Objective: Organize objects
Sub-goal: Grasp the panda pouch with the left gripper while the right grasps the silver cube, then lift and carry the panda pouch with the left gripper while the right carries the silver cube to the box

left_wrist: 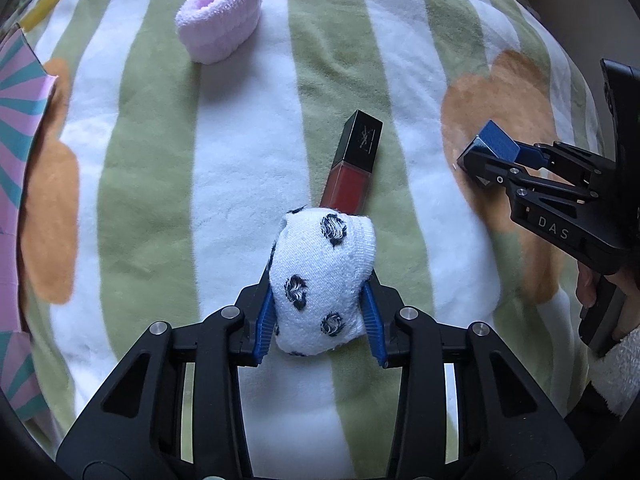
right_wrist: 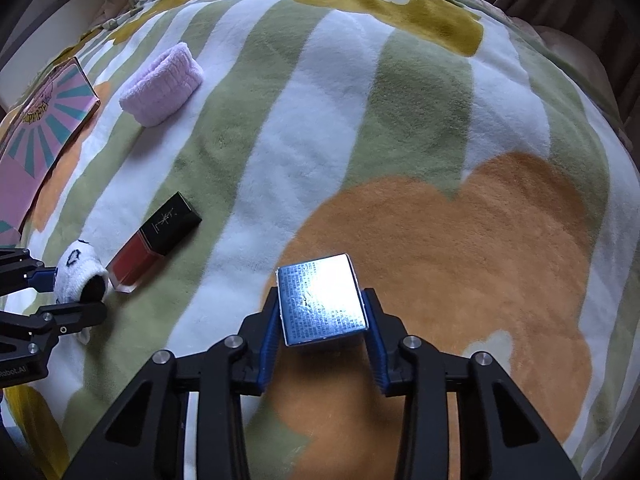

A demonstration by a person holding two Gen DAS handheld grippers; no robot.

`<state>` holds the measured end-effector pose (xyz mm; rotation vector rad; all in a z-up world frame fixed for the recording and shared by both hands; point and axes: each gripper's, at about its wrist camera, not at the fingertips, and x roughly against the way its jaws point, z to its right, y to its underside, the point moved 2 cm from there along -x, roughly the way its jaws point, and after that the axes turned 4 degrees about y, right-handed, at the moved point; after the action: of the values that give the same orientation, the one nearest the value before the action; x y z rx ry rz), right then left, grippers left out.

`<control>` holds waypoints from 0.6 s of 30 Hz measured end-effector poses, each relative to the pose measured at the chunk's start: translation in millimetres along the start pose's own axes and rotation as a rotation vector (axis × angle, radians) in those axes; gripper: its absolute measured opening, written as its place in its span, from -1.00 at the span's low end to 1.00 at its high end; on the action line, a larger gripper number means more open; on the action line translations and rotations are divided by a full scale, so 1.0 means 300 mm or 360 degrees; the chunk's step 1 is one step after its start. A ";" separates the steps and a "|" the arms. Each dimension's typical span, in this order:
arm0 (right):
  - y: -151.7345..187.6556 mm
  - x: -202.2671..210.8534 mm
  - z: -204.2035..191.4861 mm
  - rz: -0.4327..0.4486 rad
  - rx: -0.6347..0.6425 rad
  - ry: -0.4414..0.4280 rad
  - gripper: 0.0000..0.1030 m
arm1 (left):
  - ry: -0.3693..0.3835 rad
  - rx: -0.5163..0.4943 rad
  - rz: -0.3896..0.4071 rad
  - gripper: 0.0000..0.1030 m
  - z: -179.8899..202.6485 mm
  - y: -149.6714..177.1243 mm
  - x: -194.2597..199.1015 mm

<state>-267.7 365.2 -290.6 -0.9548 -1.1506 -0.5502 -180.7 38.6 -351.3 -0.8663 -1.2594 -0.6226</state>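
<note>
The left tongs [left_wrist: 320,292] are clamped on a white sock [left_wrist: 322,284] with black spots, held just over the blanket [left_wrist: 160,200]. The right tongs [right_wrist: 322,312] grip a small blue box [right_wrist: 322,300] above an orange flower patch. Just beyond the sock a red lipstick [left_wrist: 352,168] with a black cap lies on the blanket, its red end touching or just under the sock. Farther off sits a pink band [left_wrist: 220,20]. A pink and teal carton [right_wrist: 44,120] lies at the blanket's left edge.
</note>
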 end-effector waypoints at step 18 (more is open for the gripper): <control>-0.103 0.318 -0.116 0.0063 -0.0173 0.0063 -0.32 | 0.0067 0.0027 0.0219 -0.34 -0.071 -0.040 0.382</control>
<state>-241.3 328.9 -194.3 -1.0534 -1.0729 -0.6021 -153.8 20.6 -238.8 -0.9127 -1.1553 -0.5172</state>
